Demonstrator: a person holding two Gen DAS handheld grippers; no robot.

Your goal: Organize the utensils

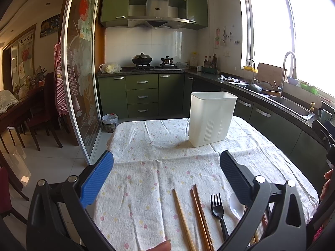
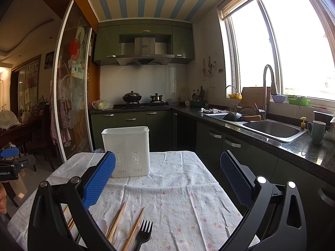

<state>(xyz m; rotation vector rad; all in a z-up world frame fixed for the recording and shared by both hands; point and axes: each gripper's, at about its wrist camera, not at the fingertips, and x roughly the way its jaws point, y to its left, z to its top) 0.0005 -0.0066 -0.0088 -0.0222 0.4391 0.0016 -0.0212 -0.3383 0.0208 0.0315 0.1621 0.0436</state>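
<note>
A white slotted utensil holder (image 1: 211, 118) stands upright and empty-looking at the far side of a table with a flowered cloth (image 1: 159, 152); it also shows in the right wrist view (image 2: 127, 151). Near the front edge lie wooden chopsticks (image 1: 184, 217), a black plastic fork (image 1: 218, 213) and a white spoon (image 1: 235, 207). The right wrist view shows chopsticks (image 2: 134, 228), a black fork (image 2: 144, 233), a white spoon (image 2: 102, 226) and a clear spoon (image 2: 123, 231). My left gripper (image 1: 166, 173) is open and empty above the utensils. My right gripper (image 2: 167, 177) is open and empty.
A dark counter with a steel sink (image 2: 272, 128) and a mug (image 2: 318, 131) runs along the right. A glass sliding door (image 1: 81, 79) stands at the left. A stove with pots (image 1: 155, 62) is at the back. A small bin (image 1: 110, 122) sits beyond the table.
</note>
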